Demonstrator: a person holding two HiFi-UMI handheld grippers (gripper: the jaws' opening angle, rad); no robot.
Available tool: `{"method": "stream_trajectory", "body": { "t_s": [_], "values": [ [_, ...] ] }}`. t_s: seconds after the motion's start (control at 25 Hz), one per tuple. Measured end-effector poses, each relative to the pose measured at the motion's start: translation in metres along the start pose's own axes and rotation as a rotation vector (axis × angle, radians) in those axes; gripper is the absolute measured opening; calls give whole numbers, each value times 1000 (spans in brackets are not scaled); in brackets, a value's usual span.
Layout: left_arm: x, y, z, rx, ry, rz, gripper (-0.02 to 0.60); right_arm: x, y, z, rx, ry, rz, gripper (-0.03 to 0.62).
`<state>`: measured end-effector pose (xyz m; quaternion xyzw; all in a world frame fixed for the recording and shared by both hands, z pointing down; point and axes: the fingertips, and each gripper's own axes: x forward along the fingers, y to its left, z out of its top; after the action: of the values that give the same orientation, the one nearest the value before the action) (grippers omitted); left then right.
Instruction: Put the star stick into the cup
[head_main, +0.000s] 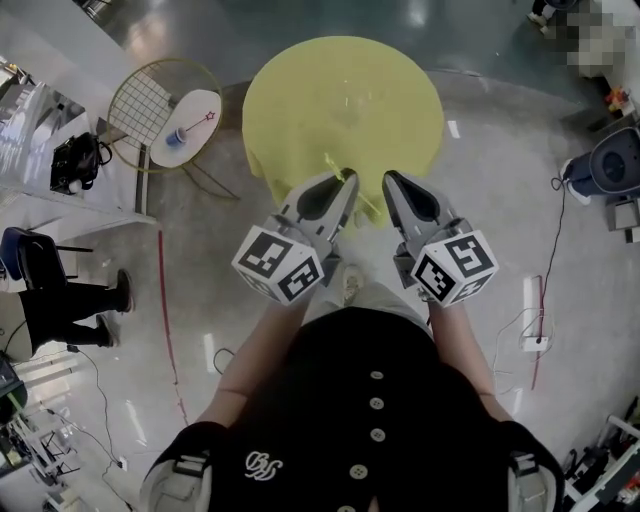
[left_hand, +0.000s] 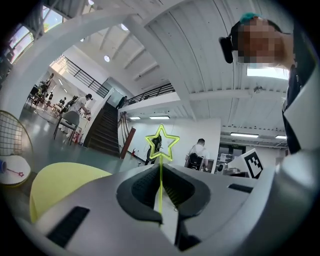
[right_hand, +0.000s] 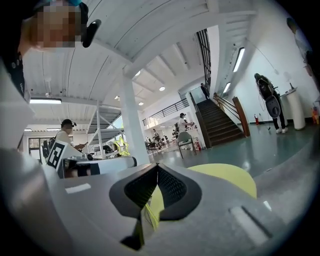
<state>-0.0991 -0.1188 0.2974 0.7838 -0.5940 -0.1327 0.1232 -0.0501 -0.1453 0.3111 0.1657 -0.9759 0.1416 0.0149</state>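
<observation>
My left gripper (head_main: 350, 178) is shut on the thin stem of a yellow-green star stick (left_hand: 161, 142), whose star stands upright above the jaws (left_hand: 161, 167). Beside it, my right gripper (head_main: 388, 178) has its tips together (right_hand: 157, 166); something thin and yellowish shows in the gap behind them, and I cannot tell what it is. Both grippers point level toward the round yellow table (head_main: 340, 100). Far left, a small blue cup (head_main: 176, 138) and a pink star stick (head_main: 200, 122) rest on a small white side table (head_main: 195, 105). In the right gripper view, the yellow star (right_hand: 121, 145) is visible above the left gripper.
A round gold wire chair (head_main: 140, 100) stands by the side table. On the grey floor at left lies a red cable (head_main: 165, 310), with a seated person's legs (head_main: 70, 300) and white shelving (head_main: 40, 150) beyond it. More gear and cables sit at right.
</observation>
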Motion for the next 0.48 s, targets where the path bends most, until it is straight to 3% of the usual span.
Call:
{"method": "stream_trajectory", "body": {
  "t_s": [0.24,0.48],
  "values": [
    [23,19,12,12,-36,35,21,19,-23,8,-6,-2,27,4],
    [38,24,4,-3,-21,58,21,24,-41,13,7,-6,39,5]
  ]
}}
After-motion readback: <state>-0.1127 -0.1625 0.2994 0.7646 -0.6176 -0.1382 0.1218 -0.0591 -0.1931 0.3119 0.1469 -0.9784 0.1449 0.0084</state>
